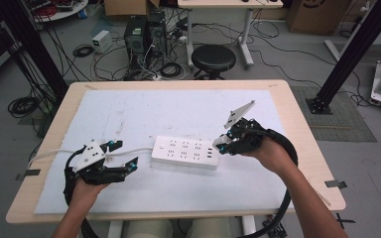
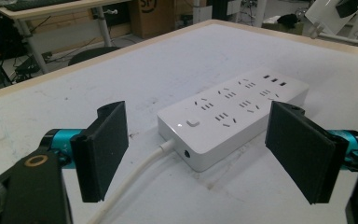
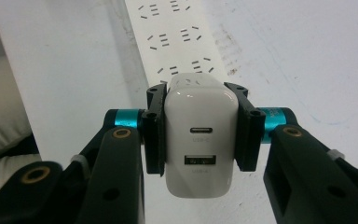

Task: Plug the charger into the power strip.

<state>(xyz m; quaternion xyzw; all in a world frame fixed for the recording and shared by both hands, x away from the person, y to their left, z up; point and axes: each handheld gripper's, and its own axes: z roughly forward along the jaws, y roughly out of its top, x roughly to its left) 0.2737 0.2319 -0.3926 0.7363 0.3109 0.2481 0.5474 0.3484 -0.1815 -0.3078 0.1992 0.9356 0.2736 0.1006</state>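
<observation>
From the high view, a white power strip (image 1: pixel 185 152) lies on the white mat near the middle of the bench (image 1: pixel 297 130), a little toward the near edge, its cable (image 1: pixel 134 150) running off toward the left edge. The left claw (image 1: pixel 127 154) rests low on the mat just beside the strip's cable end, jaws apart, with the cable passing between them. The right claw (image 1: pixel 222 144) sits at the strip's other end, tilted down toward it, the hand (image 1: pixel 273 154) behind it.

In the left claw view, the two black pads (image 2: pixel 103 148) stand wide with nothing pressed between them. The strip (image 2: pixel 233 116) lies just ahead, its switch (image 2: pixel 193 123) and cable socket facing the claw, and the cable (image 2: pixel 135 179) leads back between the jaws without touching them.

In the right claw view, the claw (image 3: pixel 200 135) clamps a white charger (image 3: pixel 200 140) by its two sides, USB ports facing the camera, poised over the end of the strip (image 3: pixel 172 32). Its prongs are hidden, so I cannot tell whether they have entered a socket.

The likely trouble: the prongs may miss the slots because the charger's own body hides them. A push off the vertical could slide the unheld strip along the mat, or tip the charger in the pads. The left claw is not bracing the strip.
</observation>
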